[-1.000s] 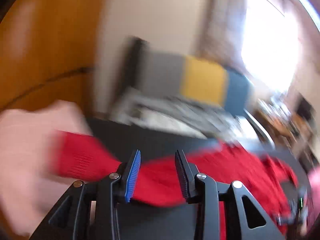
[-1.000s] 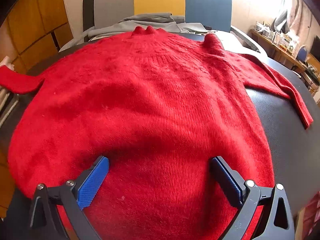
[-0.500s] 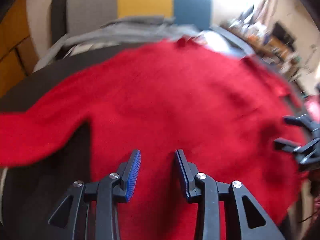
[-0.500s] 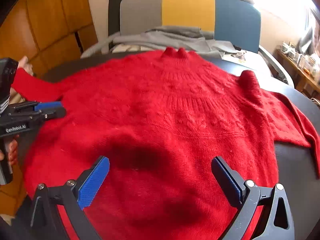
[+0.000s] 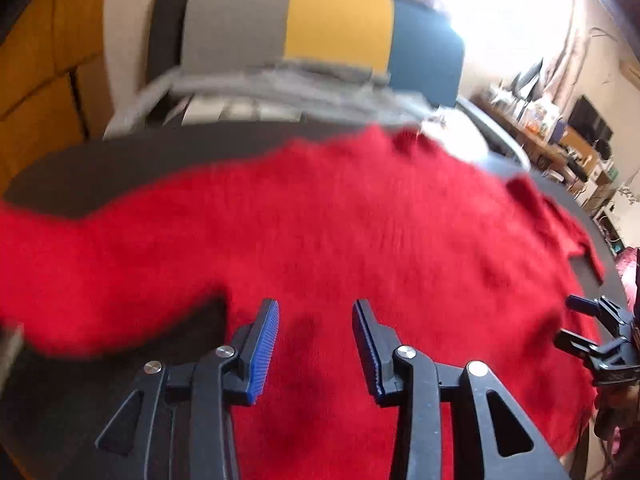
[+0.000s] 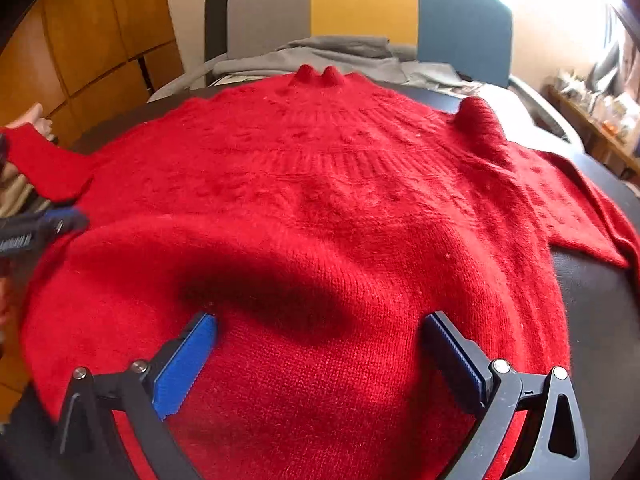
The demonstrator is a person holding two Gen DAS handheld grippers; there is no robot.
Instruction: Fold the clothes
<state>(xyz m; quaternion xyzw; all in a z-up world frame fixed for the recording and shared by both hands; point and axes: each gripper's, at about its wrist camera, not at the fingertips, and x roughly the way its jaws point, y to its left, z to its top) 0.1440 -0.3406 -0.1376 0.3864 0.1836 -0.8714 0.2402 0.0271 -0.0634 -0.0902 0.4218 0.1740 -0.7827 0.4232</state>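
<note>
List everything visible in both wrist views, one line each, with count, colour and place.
sweater: one, red, spread flat on the table, neck toward the chair, sleeves out to both sides.
table: one, black, under the sweater.
chair: one, grey, yellow and blue panels, behind the table.
grey garment: one, grey, heaped on the chair seat.
cabinets: orange-brown wood panels, back left.
cluttered shelf: one, wooden, far right; items too small to name.
left claw: one, black with blue pads, partly open over the sweater's hem area, nothing between the pads.
right claw: one, black with blue pads, wide open over the sweater.
</note>
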